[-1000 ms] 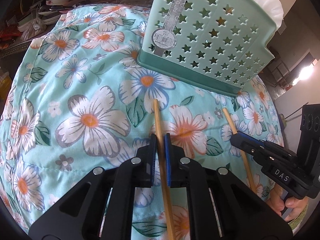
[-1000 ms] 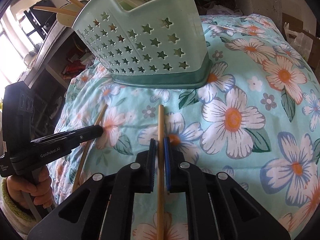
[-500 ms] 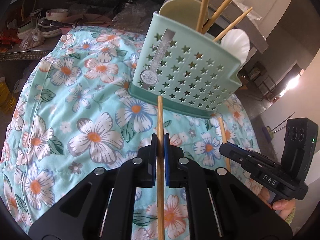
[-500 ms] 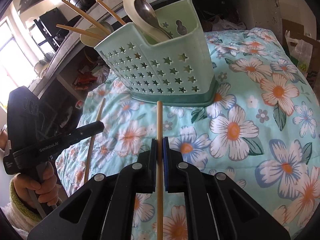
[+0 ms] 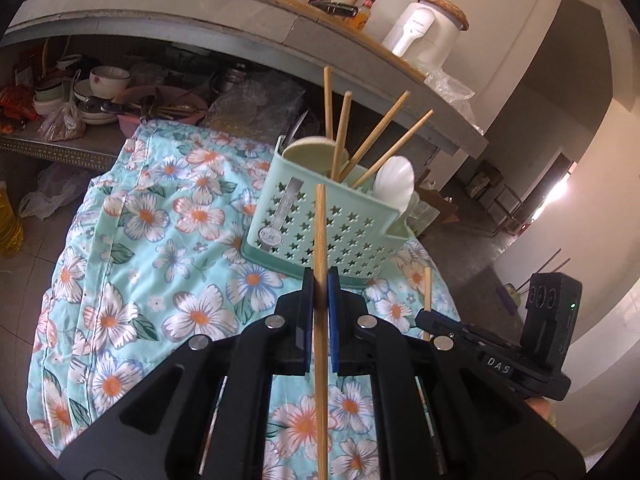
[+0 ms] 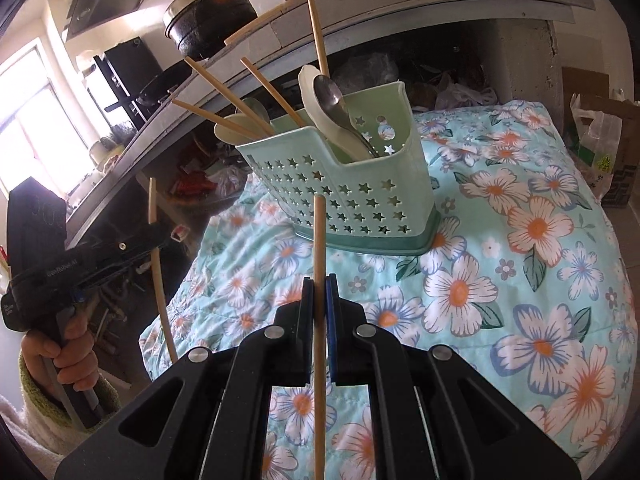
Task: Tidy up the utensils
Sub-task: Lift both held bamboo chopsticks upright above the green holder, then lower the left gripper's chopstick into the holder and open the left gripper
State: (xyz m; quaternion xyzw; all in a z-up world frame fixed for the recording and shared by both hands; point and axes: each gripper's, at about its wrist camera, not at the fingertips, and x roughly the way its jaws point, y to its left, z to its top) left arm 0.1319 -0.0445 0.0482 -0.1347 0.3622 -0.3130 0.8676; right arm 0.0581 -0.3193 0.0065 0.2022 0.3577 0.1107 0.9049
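Mint-green utensil holder [image 5: 352, 236], star-perforated walls, darker green base, stands upright on the floral cloth. Inside: four wooden chopsticks [image 5: 340, 132] leaning at different angles, a pale spoon [image 5: 394, 178], a metal spoon [image 6: 332, 94]. Two more wooden chopsticks are off the cloth, each clamped mid-length: one chopstick [image 5: 320, 280] near-vertical before the holder, the other chopstick [image 6: 319, 280] likewise.

Daylight pours in from a blown-out window [image 6: 28, 120] at the left of the right wrist view and a glaring doorway [image 5: 560, 196] at the right of the left wrist view. Under the shelf [image 5: 160, 20] it is dim. Fisheye bending curves straight edges, with black vignetted corners; focus is fairly sharp.
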